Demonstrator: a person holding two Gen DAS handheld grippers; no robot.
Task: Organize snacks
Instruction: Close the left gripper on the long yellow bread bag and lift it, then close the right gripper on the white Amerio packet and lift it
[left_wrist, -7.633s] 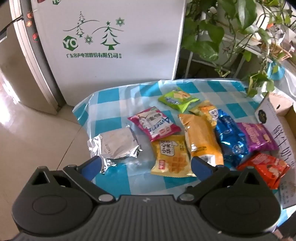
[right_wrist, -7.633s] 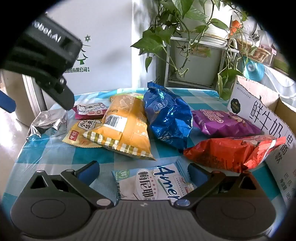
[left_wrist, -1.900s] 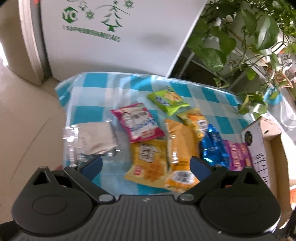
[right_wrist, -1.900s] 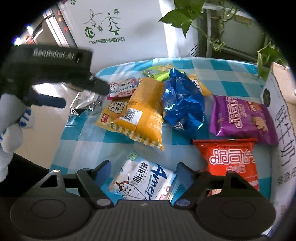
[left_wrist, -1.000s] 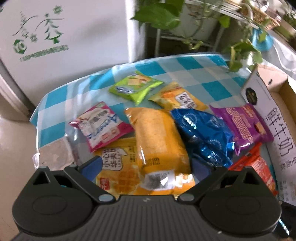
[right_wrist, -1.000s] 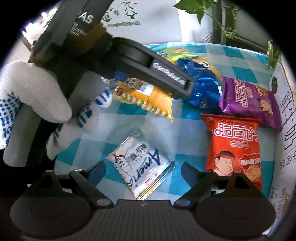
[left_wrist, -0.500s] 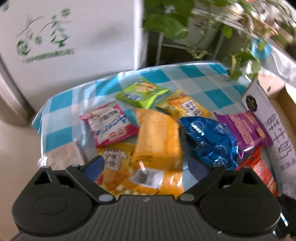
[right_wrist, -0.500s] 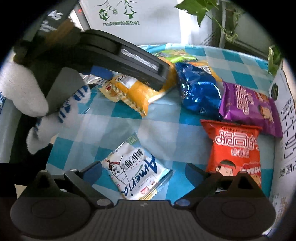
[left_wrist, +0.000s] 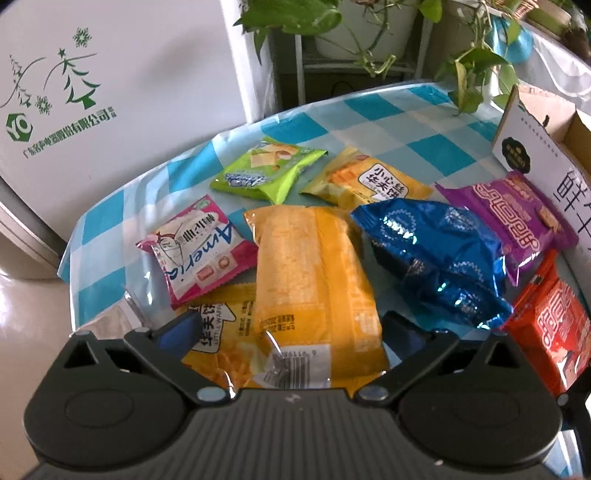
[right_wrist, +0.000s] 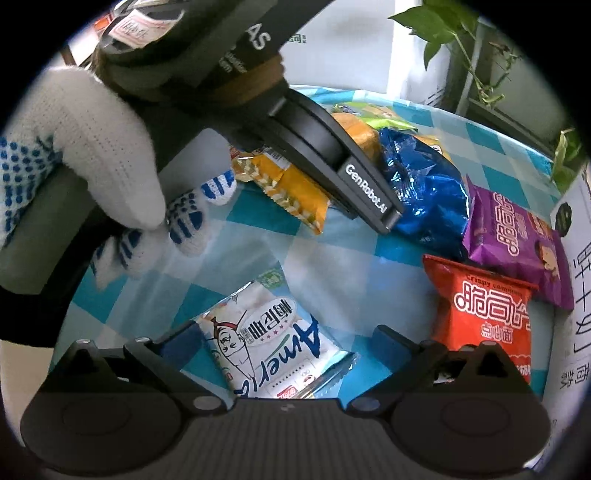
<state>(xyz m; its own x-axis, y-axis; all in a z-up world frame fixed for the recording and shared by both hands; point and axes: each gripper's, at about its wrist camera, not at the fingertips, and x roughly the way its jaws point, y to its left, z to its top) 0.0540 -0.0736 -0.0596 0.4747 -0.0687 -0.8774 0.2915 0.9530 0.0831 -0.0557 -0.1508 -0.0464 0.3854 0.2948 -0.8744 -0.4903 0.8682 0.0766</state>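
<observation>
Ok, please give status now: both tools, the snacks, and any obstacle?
Left tool open, straddling the big yellow bag. Right tool open over the white Ameria packet. Neither gripped. Blue bag crowds the yellow one; box at right.

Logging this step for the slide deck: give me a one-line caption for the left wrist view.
Left gripper, open, straddling the long orange snack bag among scattered packets on the blue-checked tablecloth.

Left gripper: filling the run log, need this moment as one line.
left gripper open | over orange packet | right gripper open | over white packet
</observation>
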